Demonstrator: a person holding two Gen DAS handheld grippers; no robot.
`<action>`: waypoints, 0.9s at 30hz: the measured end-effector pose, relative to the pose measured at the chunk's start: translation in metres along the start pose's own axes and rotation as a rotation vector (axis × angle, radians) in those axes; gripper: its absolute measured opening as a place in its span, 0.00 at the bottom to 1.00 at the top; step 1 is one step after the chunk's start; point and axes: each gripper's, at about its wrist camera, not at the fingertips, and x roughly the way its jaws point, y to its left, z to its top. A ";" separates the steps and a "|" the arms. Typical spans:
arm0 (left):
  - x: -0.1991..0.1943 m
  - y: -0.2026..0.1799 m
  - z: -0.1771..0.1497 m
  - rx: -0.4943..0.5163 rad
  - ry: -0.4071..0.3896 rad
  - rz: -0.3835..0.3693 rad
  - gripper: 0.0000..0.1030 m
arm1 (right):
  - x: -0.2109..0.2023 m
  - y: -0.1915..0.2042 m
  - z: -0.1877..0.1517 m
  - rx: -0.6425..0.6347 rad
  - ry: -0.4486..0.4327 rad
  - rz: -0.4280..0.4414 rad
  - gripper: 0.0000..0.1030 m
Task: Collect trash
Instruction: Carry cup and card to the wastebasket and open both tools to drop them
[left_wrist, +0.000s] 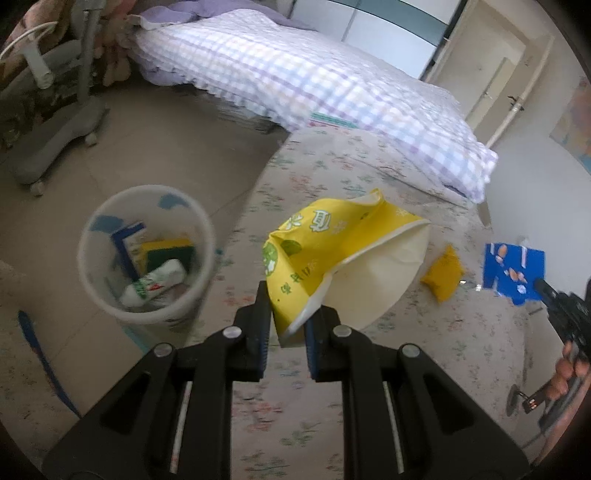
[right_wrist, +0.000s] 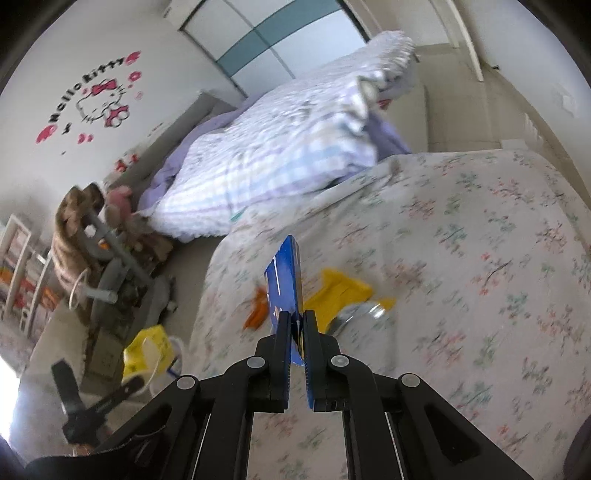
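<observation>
Midway: left tongs (left_wrist: 287, 325) grasp a yellow cup (left_wrist: 343, 258), right tongs (right_wrist: 297, 332) a blue box (right_wrist: 284, 280); bin (left_wrist: 147, 254) part-filled; wrappers (right_wrist: 341, 291) left on bed (right_wrist: 461, 240).

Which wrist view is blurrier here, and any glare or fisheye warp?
Right wrist: motion blur smears the floral bedspread and yellow wrapper; the blue packet in the jaws is sharper. Left wrist: the yellow paper bag is crisp, the bin slightly soft. Both: dark fisheye rim, curved edges, no strong glare.

Open floor (left_wrist: 192, 147) surrounds the bin (left_wrist: 147, 254); the bed edge (left_wrist: 258, 192) stands just beside it.
</observation>
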 end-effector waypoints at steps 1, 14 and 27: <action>0.000 0.009 0.001 -0.016 0.000 0.020 0.17 | 0.000 0.006 -0.005 -0.007 0.010 0.005 0.06; 0.030 0.110 0.014 -0.196 0.062 0.209 0.17 | 0.082 0.104 -0.020 -0.155 0.122 0.083 0.06; 0.037 0.146 0.028 -0.158 0.043 0.301 0.82 | 0.154 0.170 -0.042 -0.215 0.198 0.122 0.06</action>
